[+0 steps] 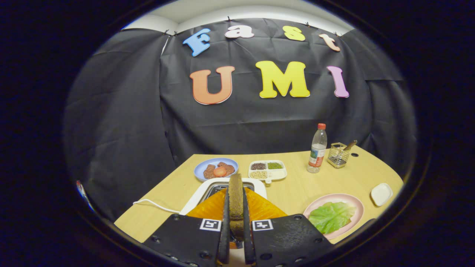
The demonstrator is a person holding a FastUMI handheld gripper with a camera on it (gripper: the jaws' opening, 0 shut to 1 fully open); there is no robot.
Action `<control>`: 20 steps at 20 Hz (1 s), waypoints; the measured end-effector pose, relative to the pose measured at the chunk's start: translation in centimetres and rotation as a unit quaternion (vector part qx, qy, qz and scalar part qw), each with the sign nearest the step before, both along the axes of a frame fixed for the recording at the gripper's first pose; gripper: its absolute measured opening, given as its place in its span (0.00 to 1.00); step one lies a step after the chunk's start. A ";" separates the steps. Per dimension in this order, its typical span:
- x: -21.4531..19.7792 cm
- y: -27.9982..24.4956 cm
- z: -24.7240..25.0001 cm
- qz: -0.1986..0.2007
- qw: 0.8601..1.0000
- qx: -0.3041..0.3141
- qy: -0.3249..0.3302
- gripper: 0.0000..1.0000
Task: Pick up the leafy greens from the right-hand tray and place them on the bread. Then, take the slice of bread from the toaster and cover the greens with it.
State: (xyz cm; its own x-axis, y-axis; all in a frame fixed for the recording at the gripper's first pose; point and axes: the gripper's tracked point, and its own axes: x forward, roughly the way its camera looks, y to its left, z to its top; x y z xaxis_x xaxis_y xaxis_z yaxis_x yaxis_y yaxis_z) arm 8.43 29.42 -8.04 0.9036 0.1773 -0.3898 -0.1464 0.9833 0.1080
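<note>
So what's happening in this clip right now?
The hand-held gripper is shut on a slice of bread, held upright on edge between its fingers, above the white toaster. The leafy greens lie on the pink plate to the right of the fingers; whether bread lies under them cannot be told. Beyond the toaster sit a blue plate of food, a divided tray, a bottle and a wire basket.

Even overhead light, soft shadows, sharp centre, fisheye-bent edges.
</note>
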 end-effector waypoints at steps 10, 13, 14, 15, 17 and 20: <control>-0.9 -2.3 6.8 0.013 0.994 0.081 -0.072 0.07; -1.2 -4.8 10.0 0.004 0.987 0.132 -0.094 0.07; -1.2 -5.9 10.8 -0.005 0.985 0.138 -0.102 0.07; -1.2 -7.2 11.6 -0.014 0.984 0.142 -0.111 0.07; -1.3 -9.7 11.9 -0.029 0.983 0.134 -0.122 0.07; -1.7 -14.4 10.9 -0.063 0.984 0.105 -0.133 0.07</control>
